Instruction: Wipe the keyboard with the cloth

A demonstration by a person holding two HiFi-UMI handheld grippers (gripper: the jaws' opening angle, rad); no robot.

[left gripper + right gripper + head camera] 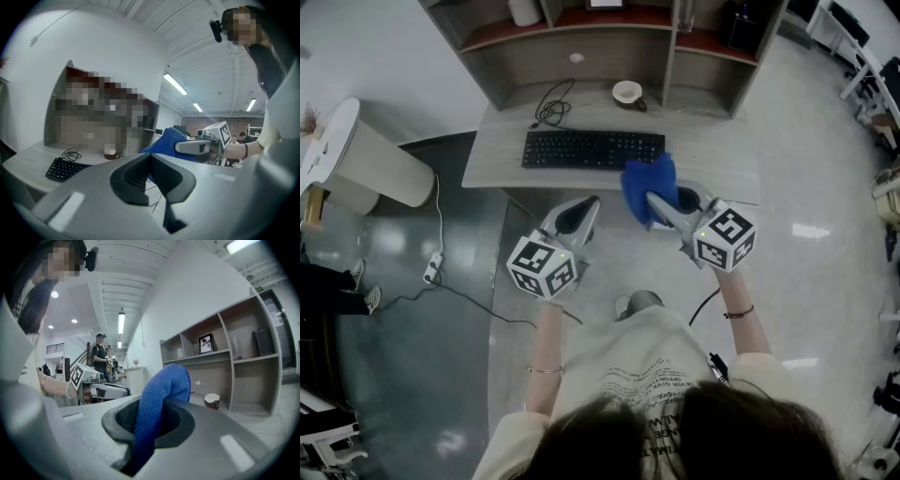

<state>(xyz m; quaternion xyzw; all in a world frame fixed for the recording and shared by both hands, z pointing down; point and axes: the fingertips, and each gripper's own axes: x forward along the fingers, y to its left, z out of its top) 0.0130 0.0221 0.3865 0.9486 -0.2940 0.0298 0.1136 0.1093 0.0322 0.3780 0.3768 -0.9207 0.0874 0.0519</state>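
A black keyboard (pixel 592 149) lies on the grey desk (pixel 712 159), also seen low at the left as the keyboard (pixel 65 168). My right gripper (pixel 658 208) is shut on a blue cloth (pixel 649 185), which hangs over the desk's front edge just right of the keyboard's near corner. The cloth (pixel 159 404) stands pinched between the jaws. My left gripper (pixel 581 217) hovers in front of the desk, below the keyboard, jaws closed together with nothing between them. From the left gripper view, the cloth (pixel 166 140) and the right gripper (pixel 197 146) are ahead.
A small bowl (pixel 627 92) sits behind the keyboard, and its coiled cable (pixel 551 108) lies at the back left. A shelf unit (pixel 609 37) rises behind the desk. A white round stool (pixel 356 159) stands left, a power strip (pixel 432 268) on the floor.
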